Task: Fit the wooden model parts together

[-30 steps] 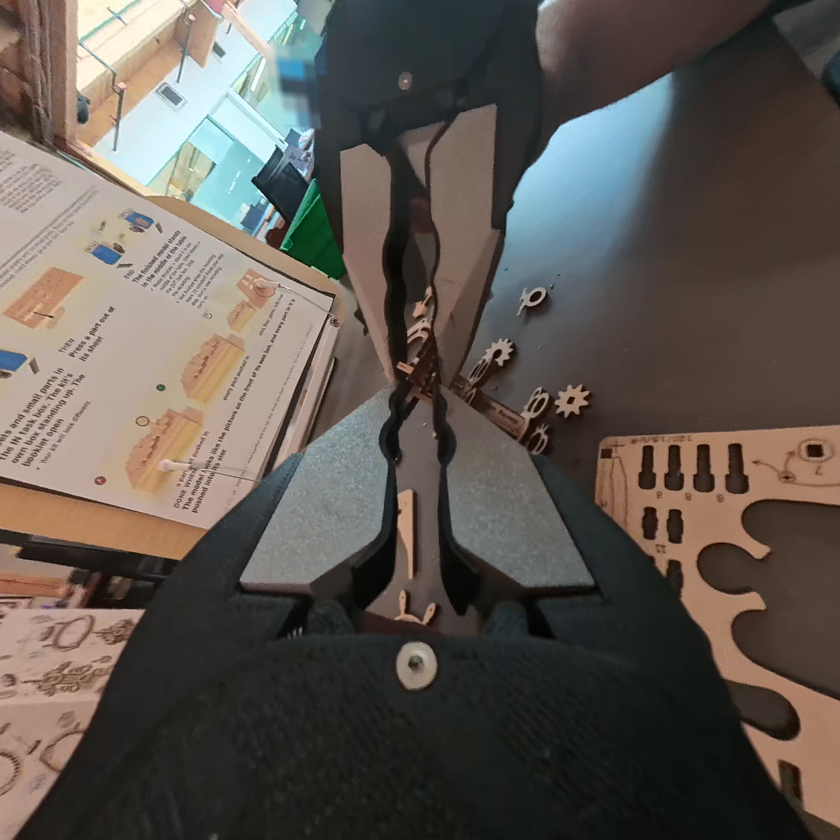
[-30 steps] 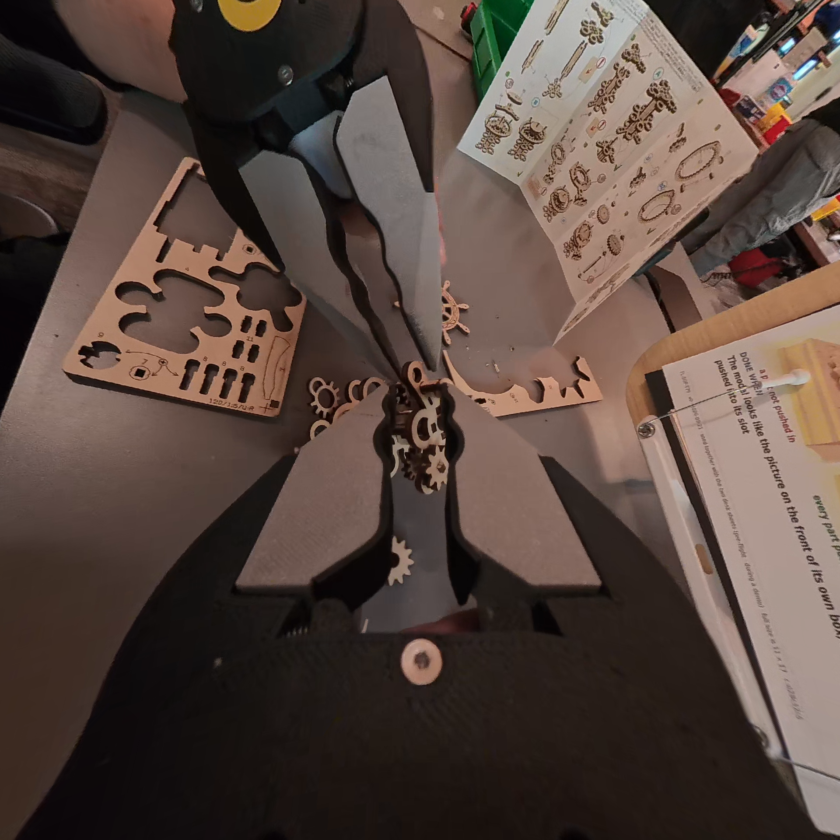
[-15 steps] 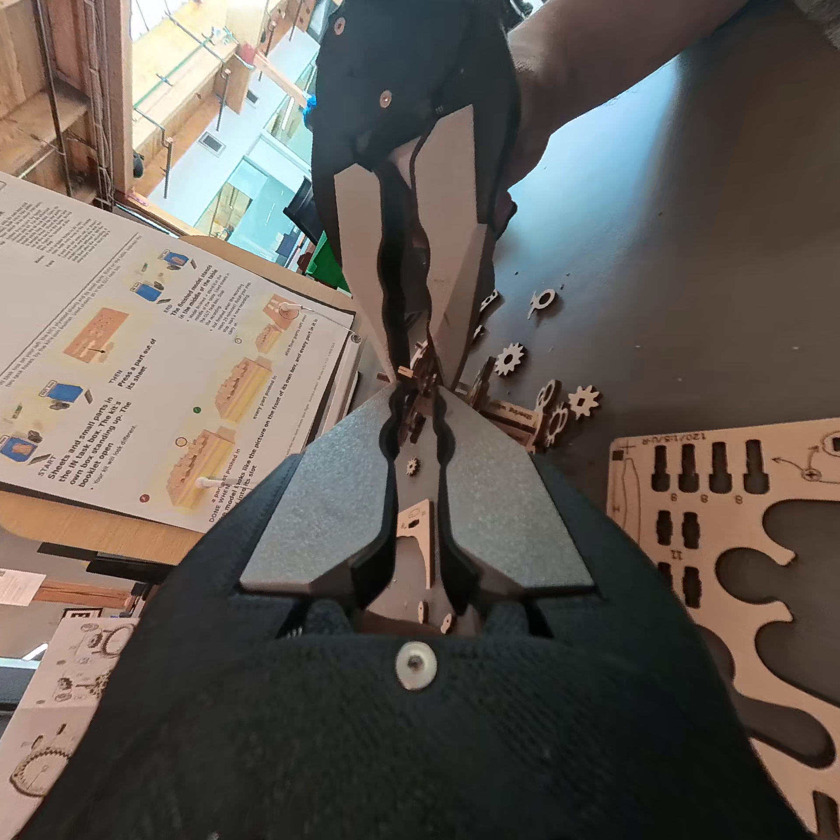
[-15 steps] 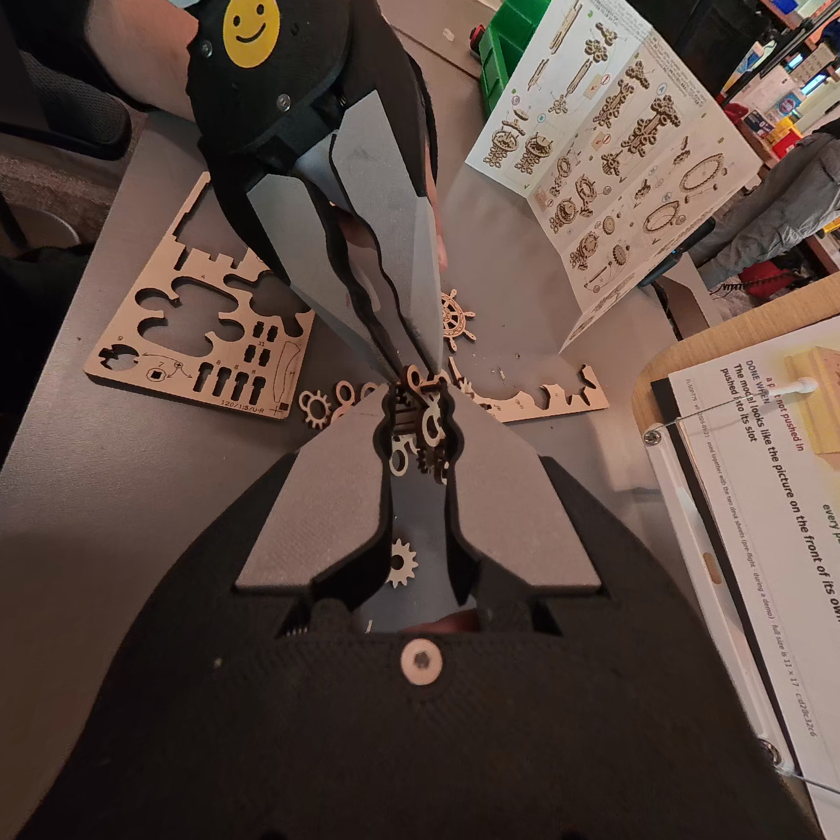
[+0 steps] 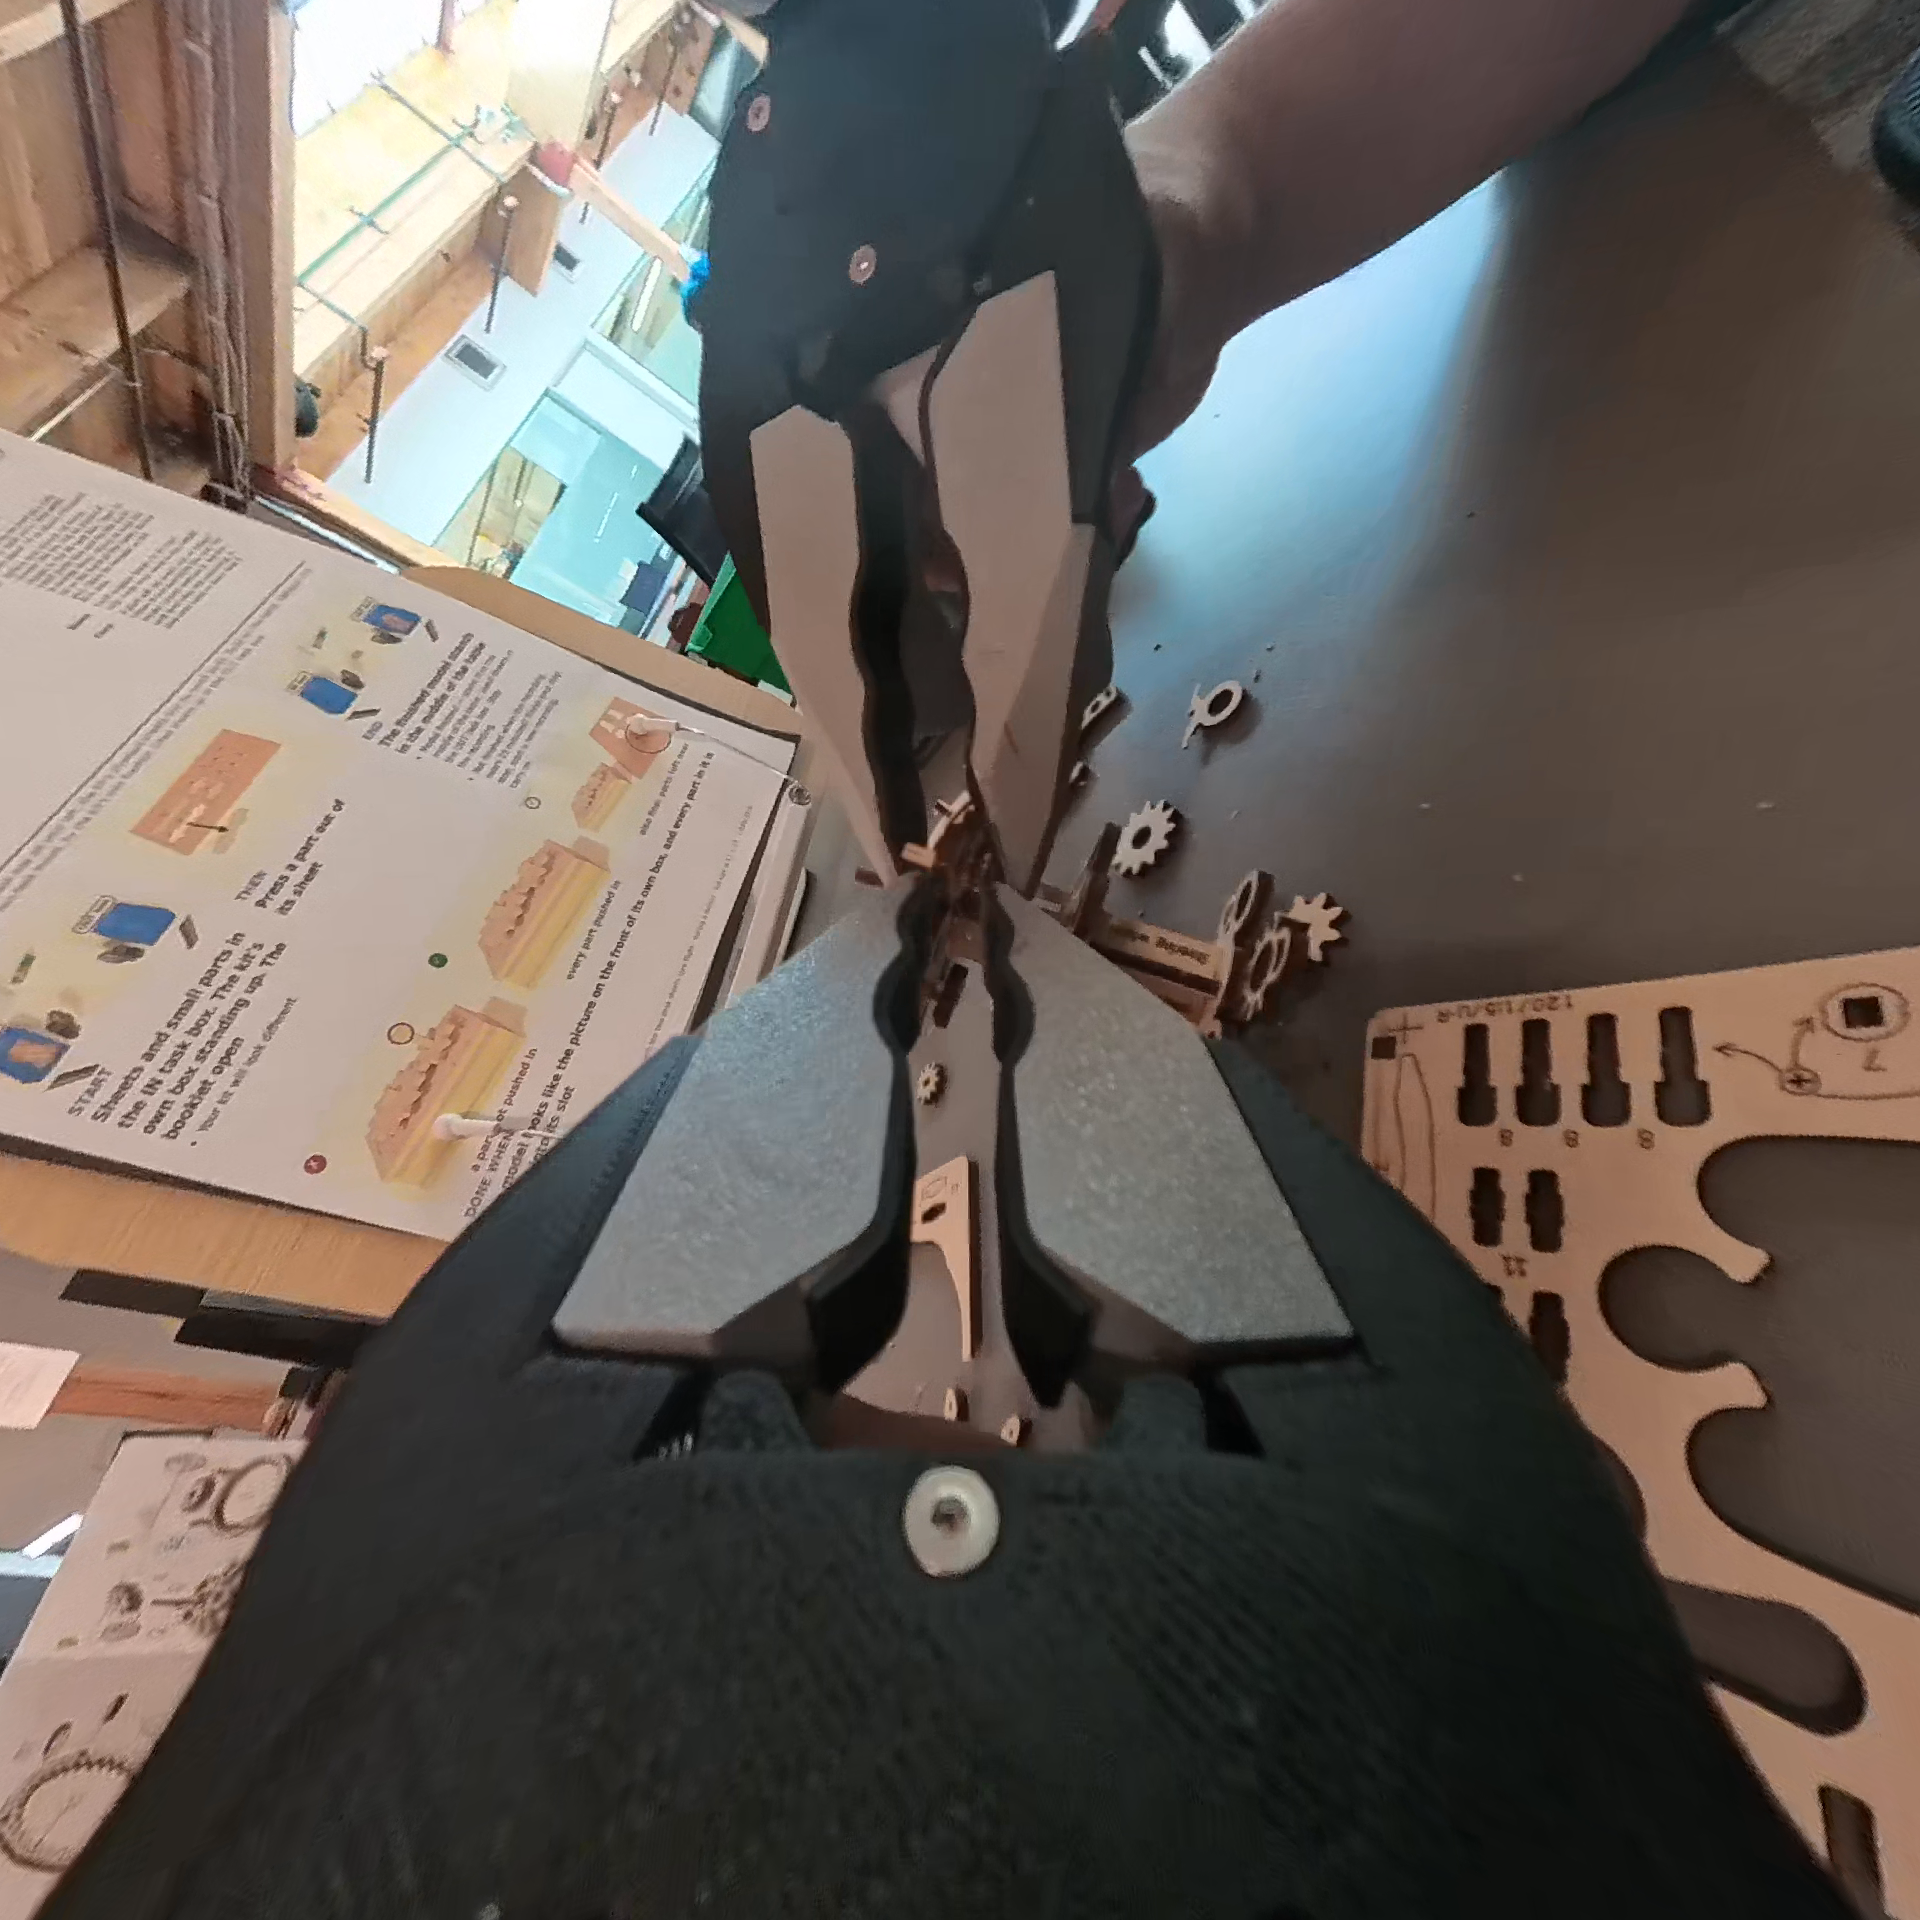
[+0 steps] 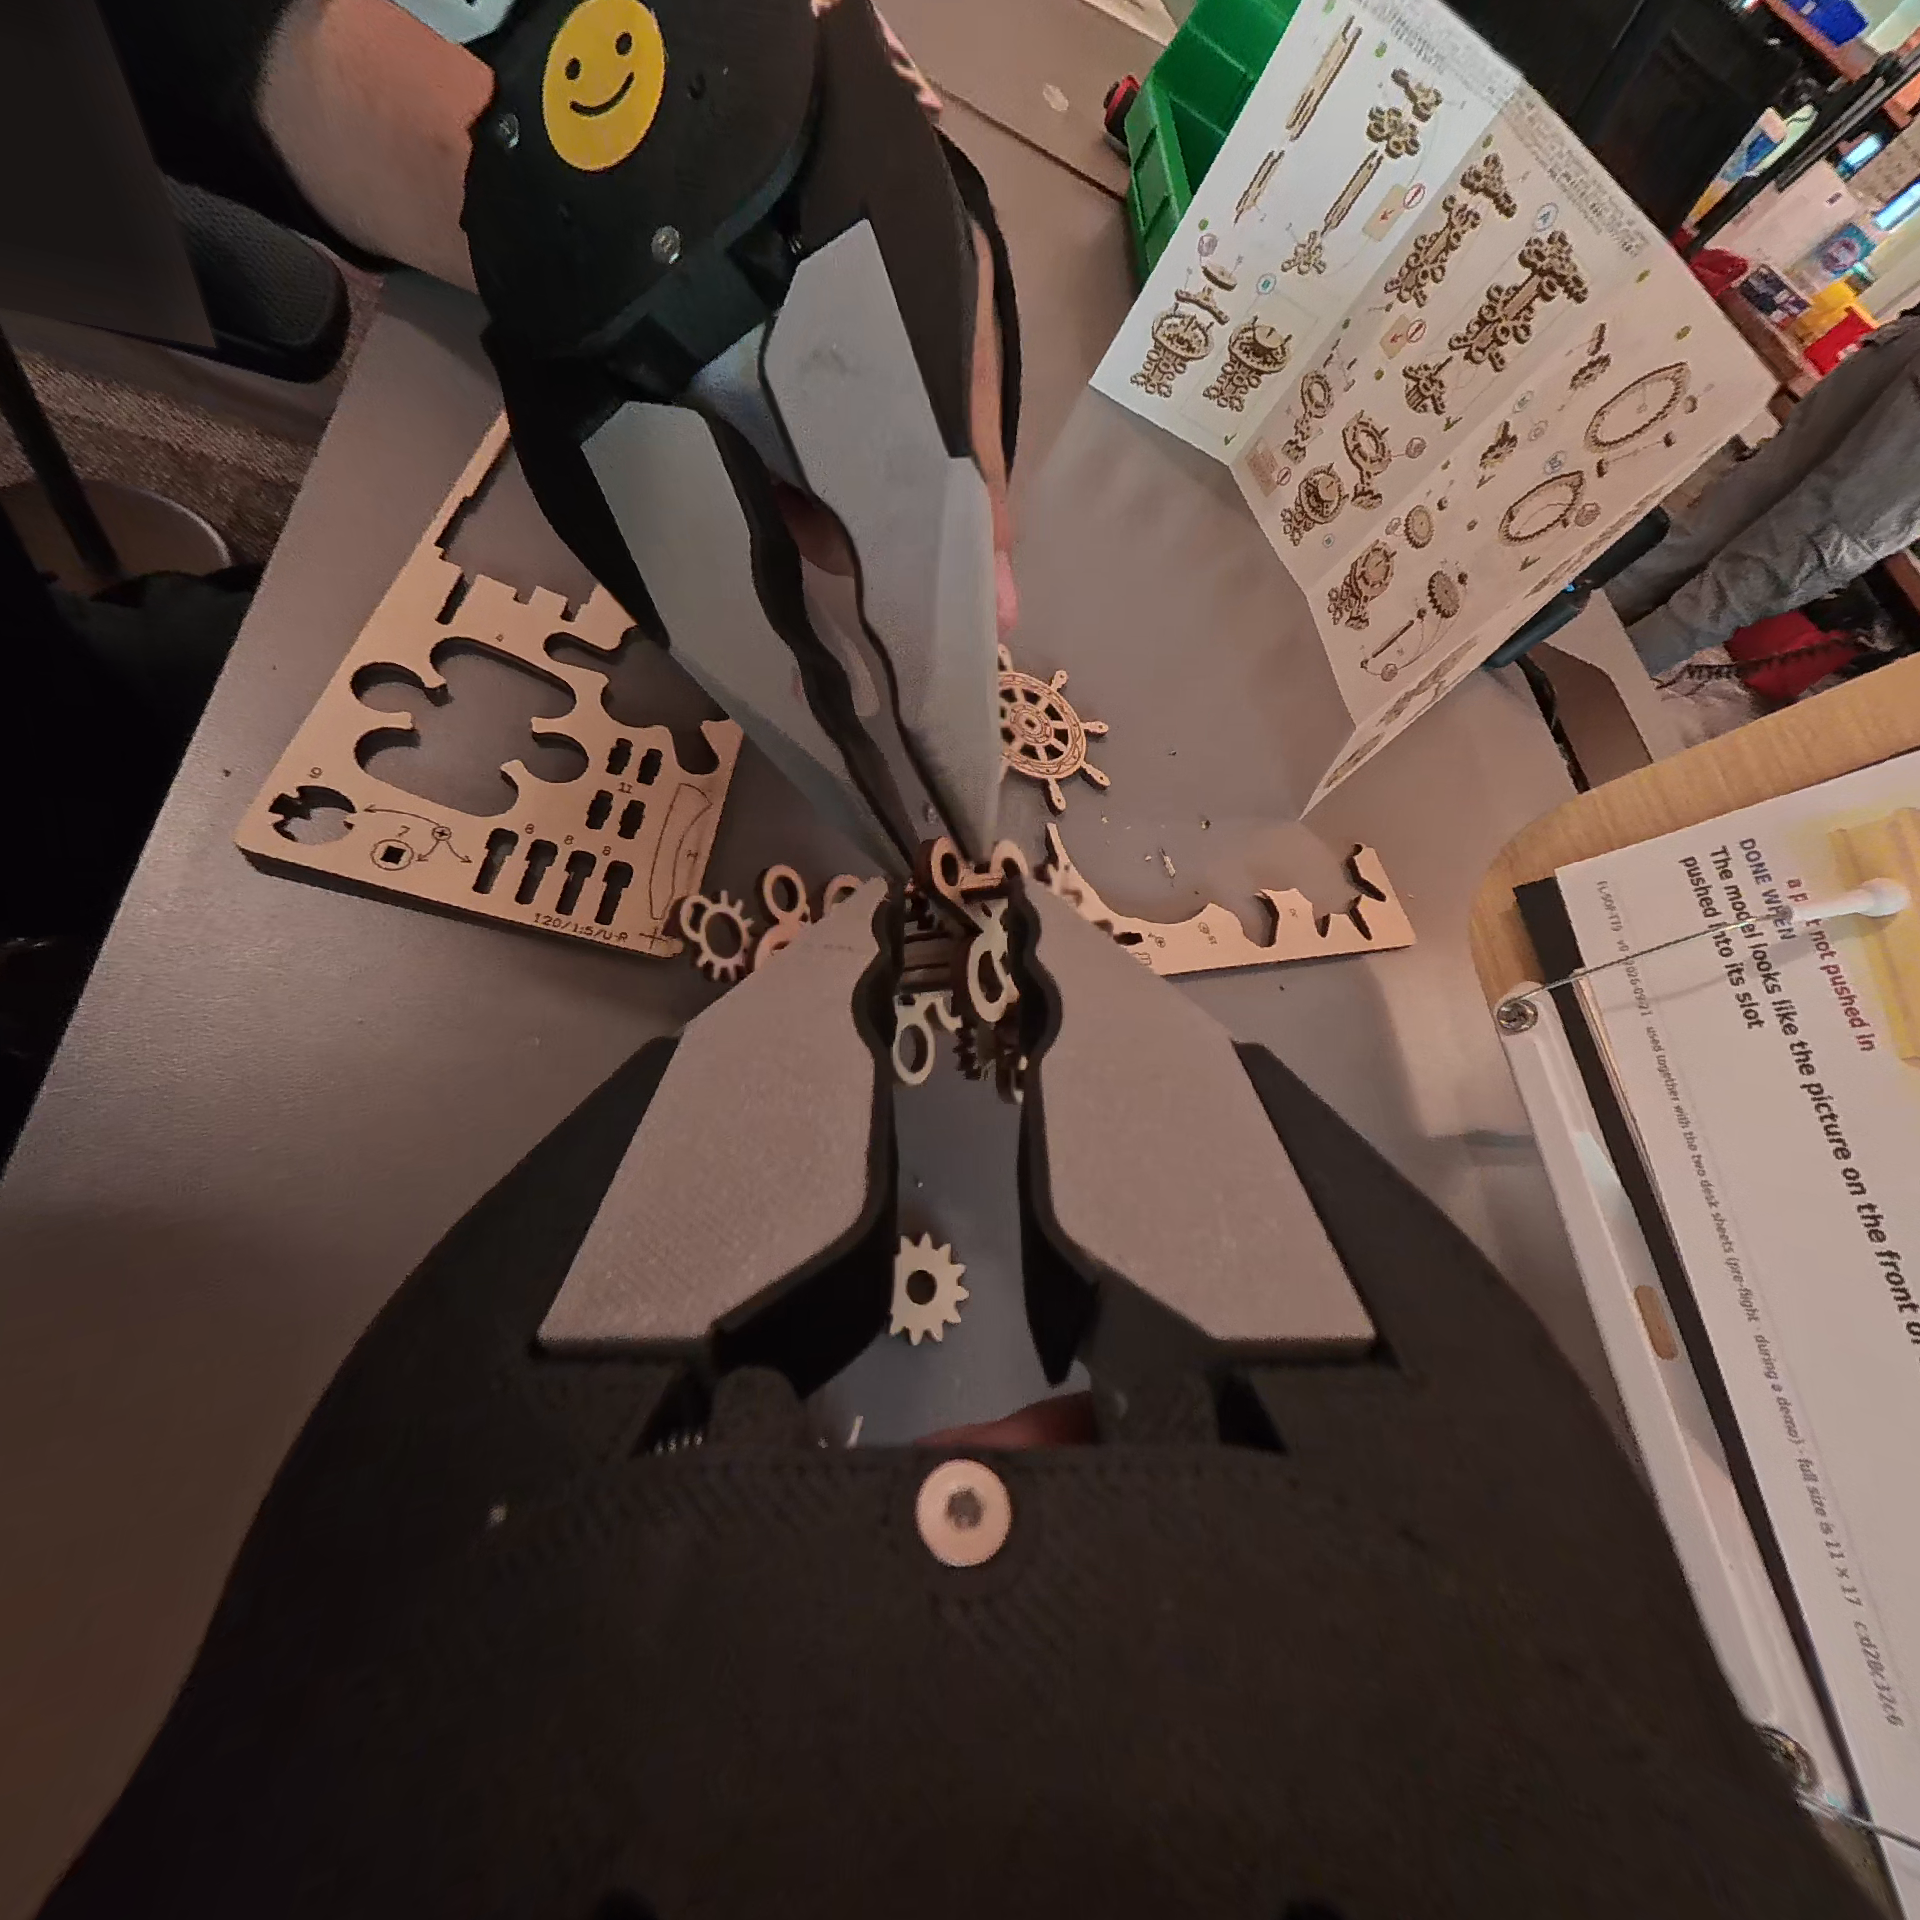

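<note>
Right wrist view, right gripper (image 6: 951, 935) clamped on wooden gear assembly (image 6: 961, 977), left gripper (image 6: 940, 852) opposite pinching its far end, loose gear (image 6: 925, 1288) beneath the fingers.

This looks like a maker's workshop or hobby lab. The grey counter (image 6: 260, 1039) is strewn with laser-cut plywood bits: a punched-out parts sheet (image 6: 488, 769), a small ship's wheel (image 6: 1044, 727), loose cogs (image 5: 1143, 836). A fold-out assembly leaflet (image 6: 1455, 343) stands propped near the far edge, and a printed instruction sheet (image 5: 312, 852) lies on a pale wooden board (image 6: 1662, 758). A green storage bin (image 6: 1195, 135) sits past the leaflet, with more coloured bins (image 6: 1829, 301) and clutter stacked off to the right. In the left wrist view, rough timber framing (image 5: 145, 208) and large windows (image 5: 561, 457) rise behind the counter.
</note>
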Demonstrator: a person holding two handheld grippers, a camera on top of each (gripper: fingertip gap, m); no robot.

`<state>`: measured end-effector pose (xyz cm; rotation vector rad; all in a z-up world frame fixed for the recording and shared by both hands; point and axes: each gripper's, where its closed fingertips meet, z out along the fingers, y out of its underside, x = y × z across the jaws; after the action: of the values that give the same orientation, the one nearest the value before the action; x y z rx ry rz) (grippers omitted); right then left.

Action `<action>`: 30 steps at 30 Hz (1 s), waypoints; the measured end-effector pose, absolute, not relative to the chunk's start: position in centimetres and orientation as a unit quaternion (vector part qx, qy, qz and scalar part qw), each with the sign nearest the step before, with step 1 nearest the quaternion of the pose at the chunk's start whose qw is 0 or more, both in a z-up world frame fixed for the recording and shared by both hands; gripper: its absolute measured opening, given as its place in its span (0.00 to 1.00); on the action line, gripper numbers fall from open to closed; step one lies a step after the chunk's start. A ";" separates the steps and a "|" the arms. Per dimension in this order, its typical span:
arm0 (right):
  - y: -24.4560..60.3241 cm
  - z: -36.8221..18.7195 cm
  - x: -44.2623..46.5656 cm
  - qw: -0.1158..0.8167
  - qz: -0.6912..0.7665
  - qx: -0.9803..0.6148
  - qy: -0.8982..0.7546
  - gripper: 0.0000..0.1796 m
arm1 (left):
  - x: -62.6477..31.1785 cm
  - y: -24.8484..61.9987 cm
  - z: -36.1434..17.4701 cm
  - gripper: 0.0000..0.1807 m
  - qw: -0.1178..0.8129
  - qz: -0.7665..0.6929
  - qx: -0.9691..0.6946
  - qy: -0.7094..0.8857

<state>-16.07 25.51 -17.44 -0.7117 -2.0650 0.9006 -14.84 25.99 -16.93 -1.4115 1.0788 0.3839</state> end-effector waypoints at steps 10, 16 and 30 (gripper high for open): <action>25.1 -17.4 -15.7 0.370 0.356 -0.271 -0.814 0.09 | -14.5 25.6 -16.8 0.05 0.618 0.163 -0.602 0.479; 24.8 -17.7 -15.5 0.355 0.363 -0.269 -0.818 0.09 | -14.2 25.3 -17.0 0.04 0.616 0.159 -0.596 0.489; 24.6 -17.6 -15.2 0.341 0.376 -0.270 -0.818 0.09 | -13.9 25.1 -17.0 0.03 0.615 0.151 -0.593 0.498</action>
<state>-15.24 24.57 -17.63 -0.7017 -2.1290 0.9779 -13.86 25.08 -17.00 -1.3655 1.1467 0.3480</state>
